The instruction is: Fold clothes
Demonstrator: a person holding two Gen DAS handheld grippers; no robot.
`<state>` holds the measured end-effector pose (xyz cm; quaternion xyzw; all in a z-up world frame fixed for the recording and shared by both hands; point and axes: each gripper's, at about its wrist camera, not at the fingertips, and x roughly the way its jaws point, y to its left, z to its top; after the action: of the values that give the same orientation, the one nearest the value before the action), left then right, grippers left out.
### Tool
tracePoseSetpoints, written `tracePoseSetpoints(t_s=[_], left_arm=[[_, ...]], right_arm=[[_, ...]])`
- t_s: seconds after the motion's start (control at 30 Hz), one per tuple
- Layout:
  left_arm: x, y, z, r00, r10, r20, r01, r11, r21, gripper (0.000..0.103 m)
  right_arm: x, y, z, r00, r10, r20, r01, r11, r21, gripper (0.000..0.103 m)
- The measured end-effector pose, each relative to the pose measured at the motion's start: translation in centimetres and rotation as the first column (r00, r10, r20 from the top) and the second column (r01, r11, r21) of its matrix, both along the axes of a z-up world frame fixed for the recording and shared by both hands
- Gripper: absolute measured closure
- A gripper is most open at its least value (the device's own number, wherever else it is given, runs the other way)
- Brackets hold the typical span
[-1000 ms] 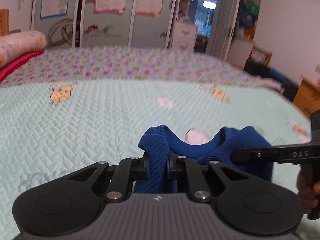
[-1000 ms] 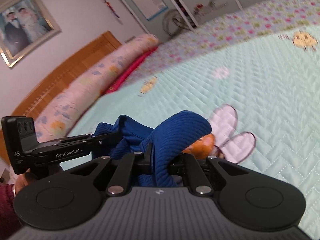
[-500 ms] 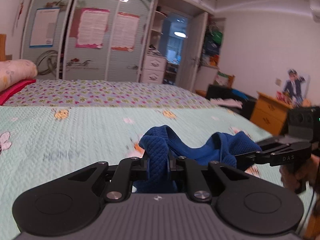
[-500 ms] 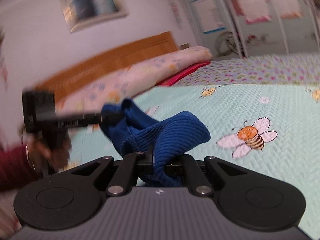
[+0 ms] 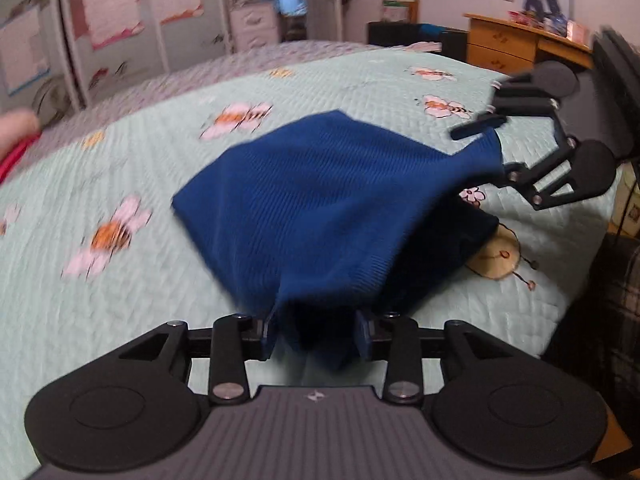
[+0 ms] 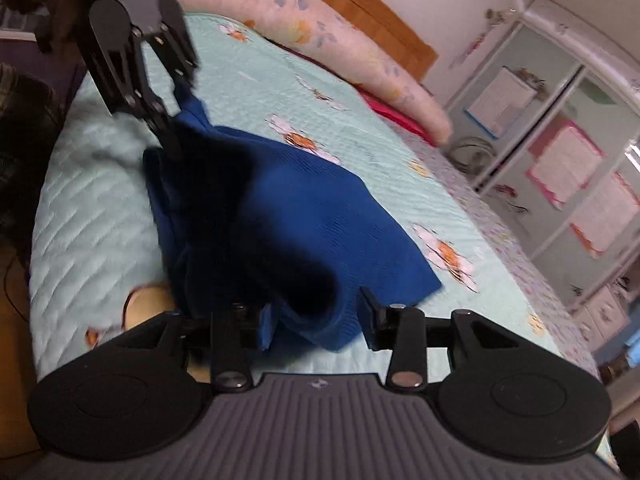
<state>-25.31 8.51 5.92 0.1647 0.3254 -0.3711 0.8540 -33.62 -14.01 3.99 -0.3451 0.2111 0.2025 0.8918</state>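
I am laying the blue knitted garment [image 5: 320, 200] down on the bed [image 5: 120, 320], toward the near edge, on the side away from the long floral pillow [image 6: 320, 32]. Its far end is already resting flat on the quilt, while the near end is still bunching between my two tools.

My left tool [image 5: 316, 330] is opening: its jaws are standing partly apart with a corner of the garment hanging loosely between them, no longer pinched as far as I can judge. My right tool [image 6: 316, 320] is opening as well, with a blue fold slumping through the gap, apart from the right-hand pad.

So I am releasing after bringing one edge over. The motion blur is making it hard to tell whether the layers are lining up neatly. What is remaining, I am judging, is smoothing the heap nearest me and probably one more fold.
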Motion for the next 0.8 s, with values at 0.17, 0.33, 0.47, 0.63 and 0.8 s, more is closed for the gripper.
tracePoseSetpoints(t_s=[0.17,0.33,0.47,0.63,0.8], left_arm=[[-0.7,2.3,1.7,0.986,0.065,-0.152,-0.082,0.991,-0.104,0.063],[-1.8,3.5,2.3,0.958,0.188,-0.216,-0.236,0.945,-0.226,0.060],[0.3,4.9,1.2,0.845,0.363,-0.393,-0.498,0.803,-0.328,0.057],[1.9,4.5,0.4,0.752,0.442,-0.489,-0.631,0.697,-0.341,0.056],[2.5,4.4,-0.3,0.705,0.458,-0.541,-0.681,0.650,-0.337,0.050]], right_arm=[[-0.5,-3.2,0.0,0.957,-0.235,-0.170,0.257,0.959,0.120,0.059],[-0.7,-8.1,1.0,0.814,-0.375,-0.443,0.562,0.702,0.437,0.059],[0.4,-10.7,0.2,0.716,-0.195,-0.670,0.696,0.279,0.662,0.059],[1.4,-10.8,-0.8,0.654,-0.086,-0.751,0.756,0.072,0.650,0.059],[1.4,-10.7,-1.0,0.629,-0.014,-0.777,0.777,-0.017,0.629,0.060]])
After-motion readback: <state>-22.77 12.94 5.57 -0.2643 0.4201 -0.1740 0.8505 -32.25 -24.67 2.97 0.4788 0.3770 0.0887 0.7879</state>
